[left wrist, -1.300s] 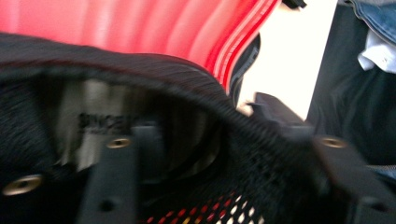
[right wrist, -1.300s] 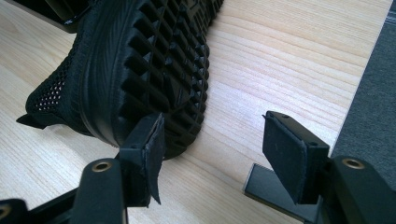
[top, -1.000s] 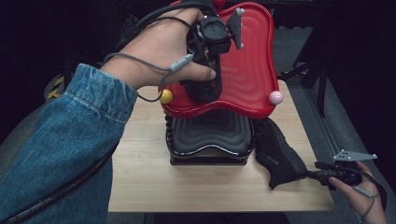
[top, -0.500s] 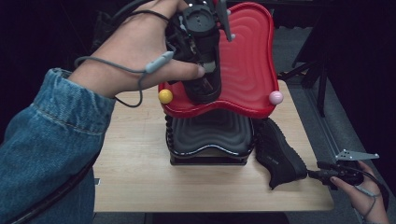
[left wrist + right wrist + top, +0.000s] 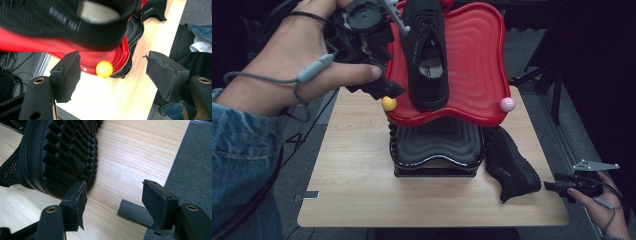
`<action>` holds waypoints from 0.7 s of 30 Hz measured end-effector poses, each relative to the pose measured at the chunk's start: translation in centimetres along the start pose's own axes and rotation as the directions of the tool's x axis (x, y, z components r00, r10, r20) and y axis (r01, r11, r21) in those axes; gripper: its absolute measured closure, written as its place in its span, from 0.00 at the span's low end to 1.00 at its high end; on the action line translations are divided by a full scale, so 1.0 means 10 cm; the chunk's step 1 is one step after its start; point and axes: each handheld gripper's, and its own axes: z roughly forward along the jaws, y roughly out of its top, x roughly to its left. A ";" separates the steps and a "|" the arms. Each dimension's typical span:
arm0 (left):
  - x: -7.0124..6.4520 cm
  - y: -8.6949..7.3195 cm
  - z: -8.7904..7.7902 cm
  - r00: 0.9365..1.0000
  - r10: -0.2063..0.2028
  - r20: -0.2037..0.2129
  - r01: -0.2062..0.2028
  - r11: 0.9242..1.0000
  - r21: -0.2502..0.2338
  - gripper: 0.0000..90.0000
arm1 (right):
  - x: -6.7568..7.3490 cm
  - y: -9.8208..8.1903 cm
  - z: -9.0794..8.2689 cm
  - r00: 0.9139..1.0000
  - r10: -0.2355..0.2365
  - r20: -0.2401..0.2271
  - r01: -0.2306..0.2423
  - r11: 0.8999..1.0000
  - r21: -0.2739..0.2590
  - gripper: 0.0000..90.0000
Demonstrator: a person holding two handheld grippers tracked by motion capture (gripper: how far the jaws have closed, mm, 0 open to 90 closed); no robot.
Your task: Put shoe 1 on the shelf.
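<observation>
A black shoe [image 5: 427, 55] lies toe-away on the red wavy top tray [image 5: 477, 65] of a small rack. My left gripper [image 5: 384, 85] hangs open just left of that tray, near its yellow knob [image 5: 388, 103]. In the left gripper view the open left gripper [image 5: 112, 72] frames the yellow knob [image 5: 104, 68], with the shoe [image 5: 75, 27] on the tray above it. A second black shoe [image 5: 509, 165] lies on its side on the table, right of the rack. My right gripper [image 5: 552, 186] is open at its heel. Its sole [image 5: 57, 152] is beside the right gripper [image 5: 113, 197].
Under the red tray sits a black wavy tier [image 5: 437, 145]. A pink knob [image 5: 507, 104] marks the tray's right front corner. The wooden table [image 5: 352, 165] has bare room left of and in front of the rack. Dark floor and stand legs surround it.
My left gripper has drawn back to the left off the red tray, and the black shoe it covered now lies free there. The right gripper has stayed put.
</observation>
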 end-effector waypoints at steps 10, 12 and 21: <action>0.16 -0.62 0.11 0.993 -0.116 0.008 0.116 0.993 0.028 0.33 | -0.02 0.01 0.01 1.000 0.003 0.008 -0.003 1.000 0.012 0.41; 0.17 -0.69 0.15 0.992 -0.129 -0.001 0.129 0.992 0.014 0.33 | -0.02 0.01 0.02 1.000 0.004 0.009 -0.004 1.000 0.015 0.41; 0.20 -1.16 0.61 0.975 -0.219 0.019 0.218 0.974 0.058 0.33 | -0.02 0.05 -0.02 1.000 -0.002 0.016 0.002 1.000 0.020 0.42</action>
